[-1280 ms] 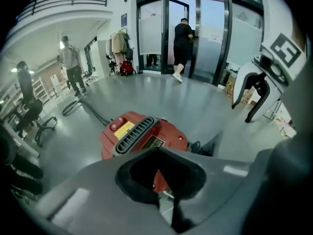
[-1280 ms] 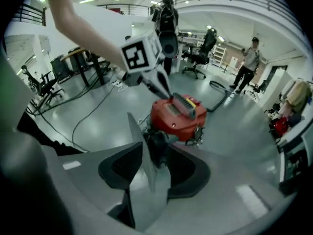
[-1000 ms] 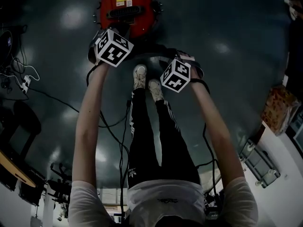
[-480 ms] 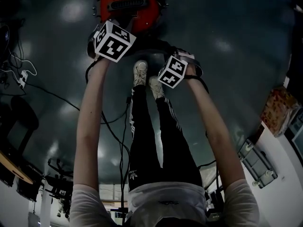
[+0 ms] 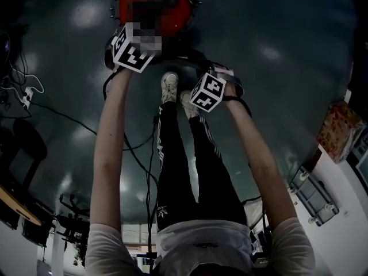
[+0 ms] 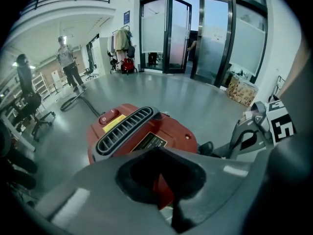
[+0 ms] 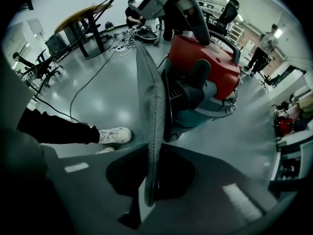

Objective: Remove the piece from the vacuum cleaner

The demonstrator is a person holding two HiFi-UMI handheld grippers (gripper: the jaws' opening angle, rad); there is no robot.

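The red vacuum cleaner (image 5: 179, 15) stands on the floor ahead of me, with a black slotted handle (image 6: 124, 129) on top. My left gripper (image 6: 170, 212) is at its top, jaws closed with a sliver of red casing between them; its marker cube (image 5: 130, 50) overlaps the vacuum. My right gripper (image 7: 146, 199) points down beside the vacuum (image 7: 208, 58). Its jaws have just closed on a thin grey woven-textured piece (image 7: 152, 111) that runs up toward the vacuum. I cannot tell where the piece joins the vacuum. The right marker cube (image 5: 208, 91) hangs above my shoes.
My white shoes (image 5: 169, 88) stand just behind the vacuum. Black cables (image 5: 69, 119) trail over the grey floor at left. A patterned box (image 5: 339, 130) sits at right. People stand far off (image 6: 66, 58), near glass doors (image 6: 195, 33). A table (image 7: 78, 18) with cables stands behind.
My right gripper has sunk a little and shifted slightly left toward my shoes. The left gripper stays at the vacuum's top. The vacuum sits nearer the picture's top edge.
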